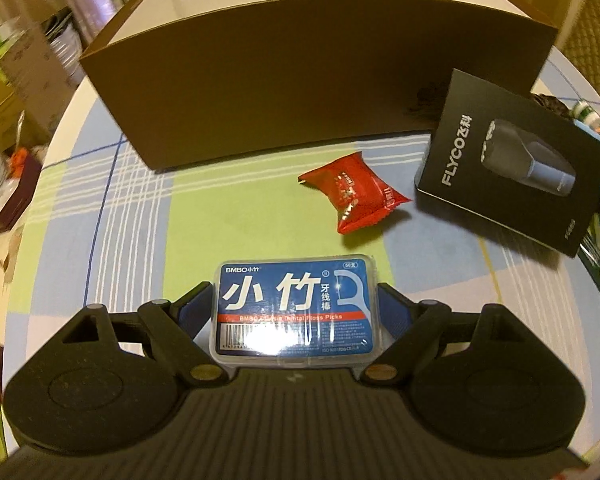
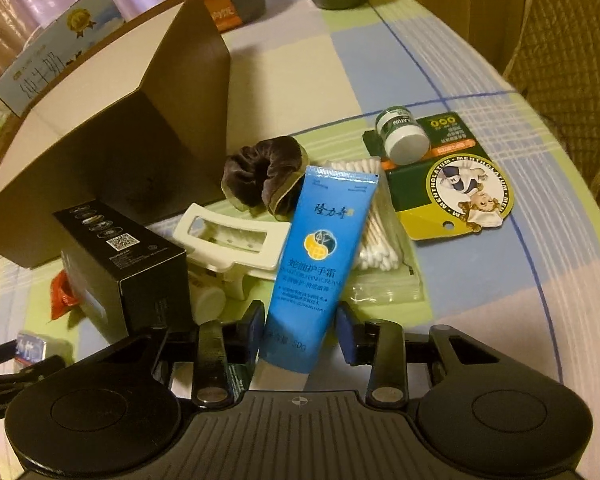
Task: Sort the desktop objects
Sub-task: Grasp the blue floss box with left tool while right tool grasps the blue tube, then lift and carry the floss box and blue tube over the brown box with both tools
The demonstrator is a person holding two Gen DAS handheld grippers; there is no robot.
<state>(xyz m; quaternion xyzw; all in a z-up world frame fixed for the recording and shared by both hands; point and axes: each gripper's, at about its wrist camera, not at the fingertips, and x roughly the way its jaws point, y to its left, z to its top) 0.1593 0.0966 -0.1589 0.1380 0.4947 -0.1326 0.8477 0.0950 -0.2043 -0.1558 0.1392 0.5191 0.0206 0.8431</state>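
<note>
Two grippers each bracket one item. The left gripper [image 1: 296, 308] clamps the blue floss-pick box [image 1: 295, 307] between its pads. The right gripper [image 2: 302, 330] stands narrow around the blue hand cream tube [image 2: 316, 264], left pad touching, right pad just clear. Beyond lie a red snack packet [image 1: 354, 196], a black shaver box [image 1: 512, 160], cotton swabs [image 2: 374, 216], then the open cardboard box [image 1: 300, 76] on the checked tablecloth [image 1: 140, 208].

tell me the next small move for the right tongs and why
Probably close a little further, then lift. The right tongs straddle the blue hand cream tube, but a gap shows at the right pad, so the grip looks unfinished. The tube lies across the cotton swabs.
</note>
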